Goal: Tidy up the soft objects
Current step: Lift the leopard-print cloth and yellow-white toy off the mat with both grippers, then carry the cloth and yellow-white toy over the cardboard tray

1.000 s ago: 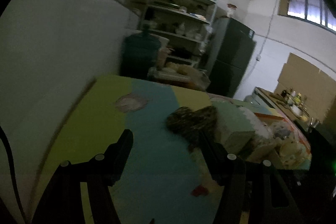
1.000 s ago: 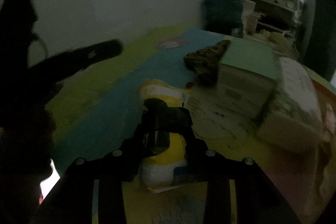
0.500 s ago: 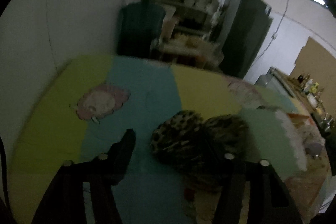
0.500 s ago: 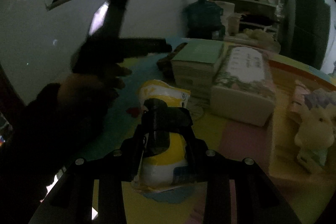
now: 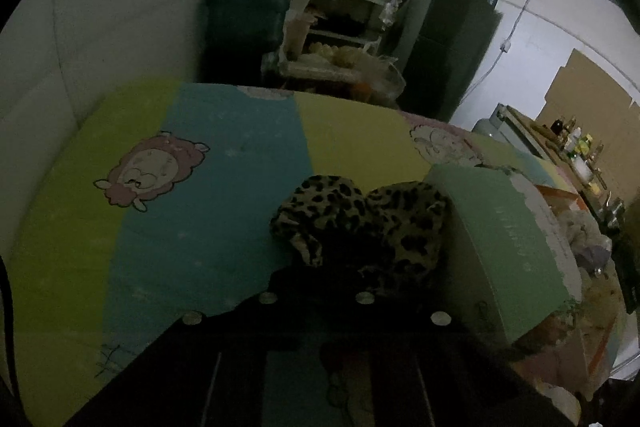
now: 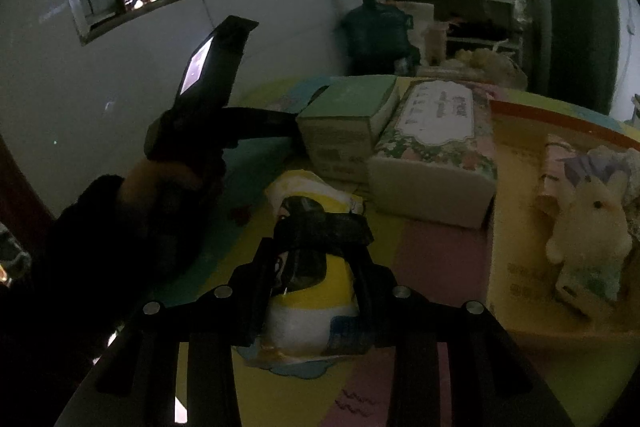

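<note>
A leopard-print soft cloth [image 5: 360, 219] lies bunched on the colourful play mat [image 5: 200, 187], against a green-topped box [image 5: 500, 227]. My left gripper [image 5: 320, 279] has its jaws closed together on the cloth's near edge; it also shows in the right wrist view [image 6: 276, 123], reaching behind the box. My right gripper [image 6: 320, 215] is shut on a yellow-and-white soft pack [image 6: 312, 291], holding it over the mat.
A floral tissue box [image 6: 436, 139] stands beside the green-topped box [image 6: 348, 115]. A cream plush toy [image 6: 588, 227] lies in an orange-rimmed box [image 6: 516, 211] at right. A water jug [image 5: 244, 23], shelves and a dark fridge [image 5: 448, 39] stand beyond the mat.
My left gripper moved forward to the leopard cloth and its open jaws closed on it. My right gripper kept its hold on the yellow pack and turned rightward.
</note>
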A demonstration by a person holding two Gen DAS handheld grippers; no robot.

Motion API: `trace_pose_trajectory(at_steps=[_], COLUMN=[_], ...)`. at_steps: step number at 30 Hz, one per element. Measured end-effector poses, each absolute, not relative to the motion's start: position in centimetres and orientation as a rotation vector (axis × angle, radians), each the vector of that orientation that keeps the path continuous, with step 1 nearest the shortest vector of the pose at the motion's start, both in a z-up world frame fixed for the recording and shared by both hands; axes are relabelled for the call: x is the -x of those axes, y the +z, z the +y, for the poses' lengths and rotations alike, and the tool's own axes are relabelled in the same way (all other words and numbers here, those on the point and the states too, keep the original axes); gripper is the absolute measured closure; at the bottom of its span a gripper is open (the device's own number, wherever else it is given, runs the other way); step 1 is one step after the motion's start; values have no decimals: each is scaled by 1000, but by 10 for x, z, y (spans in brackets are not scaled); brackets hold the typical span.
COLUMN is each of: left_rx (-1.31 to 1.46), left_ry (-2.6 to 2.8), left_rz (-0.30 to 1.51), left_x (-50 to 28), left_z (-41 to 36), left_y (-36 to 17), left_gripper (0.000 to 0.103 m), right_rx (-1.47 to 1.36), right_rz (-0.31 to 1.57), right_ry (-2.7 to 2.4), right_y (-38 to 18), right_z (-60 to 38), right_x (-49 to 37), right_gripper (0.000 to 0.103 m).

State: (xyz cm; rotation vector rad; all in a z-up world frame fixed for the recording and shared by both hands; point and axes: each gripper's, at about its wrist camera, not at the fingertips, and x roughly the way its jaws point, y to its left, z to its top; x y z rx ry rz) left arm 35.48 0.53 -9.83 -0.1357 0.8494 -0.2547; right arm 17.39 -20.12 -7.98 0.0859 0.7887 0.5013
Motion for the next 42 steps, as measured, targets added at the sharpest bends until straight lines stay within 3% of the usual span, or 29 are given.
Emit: trace_pose_trajectory(at_steps=[23, 42], left_rx=[147, 136], left_ry=[-251, -406], left_rz=[559, 476], left_x=[-240, -190], left_z=[35, -14], left_y=[-27, 4], left_gripper=[96, 96], right_rx=[-54, -87], right_rz=[751, 658], right_ry=[527, 408], right_y=[-66, -41], right_z=[-191, -234], right_x=[-161, -136], right_gripper=[65, 65])
